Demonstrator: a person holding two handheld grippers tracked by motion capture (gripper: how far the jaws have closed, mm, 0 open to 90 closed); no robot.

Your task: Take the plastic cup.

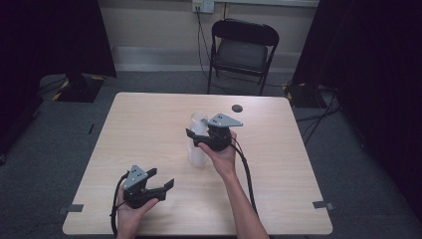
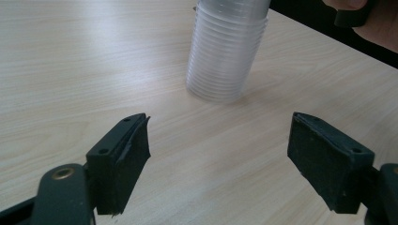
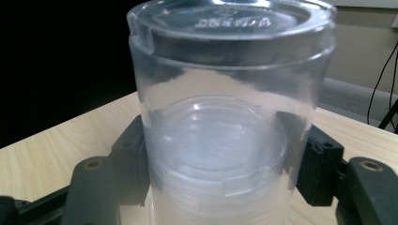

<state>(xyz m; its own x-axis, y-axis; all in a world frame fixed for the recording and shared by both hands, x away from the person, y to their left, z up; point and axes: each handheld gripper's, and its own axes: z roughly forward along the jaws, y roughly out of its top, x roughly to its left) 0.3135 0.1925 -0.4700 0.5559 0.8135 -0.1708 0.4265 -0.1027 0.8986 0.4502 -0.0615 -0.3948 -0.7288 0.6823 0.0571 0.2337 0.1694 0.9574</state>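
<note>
A stack of clear plastic cups (image 1: 197, 152) stands upside down at the middle of the light wooden table (image 1: 149, 124). My right gripper (image 1: 198, 133) comes at it from the right, near the top. In the right gripper view its jaws press both sides of the top cup (image 3: 230, 93), and the base of the cup below shows through its wall. My left gripper (image 1: 162, 178) sits near the front left of the table, open and holding nothing. In the left gripper view it points at the stack (image 2: 225, 51), which stands well beyond the jaws.
A small dark round object (image 1: 237, 108) lies on the table behind the stack. A black folding chair (image 1: 242, 47) stands beyond the far edge. Grey tape marks (image 1: 74, 208) sit at the front corners. Black curtains hang at both sides.
</note>
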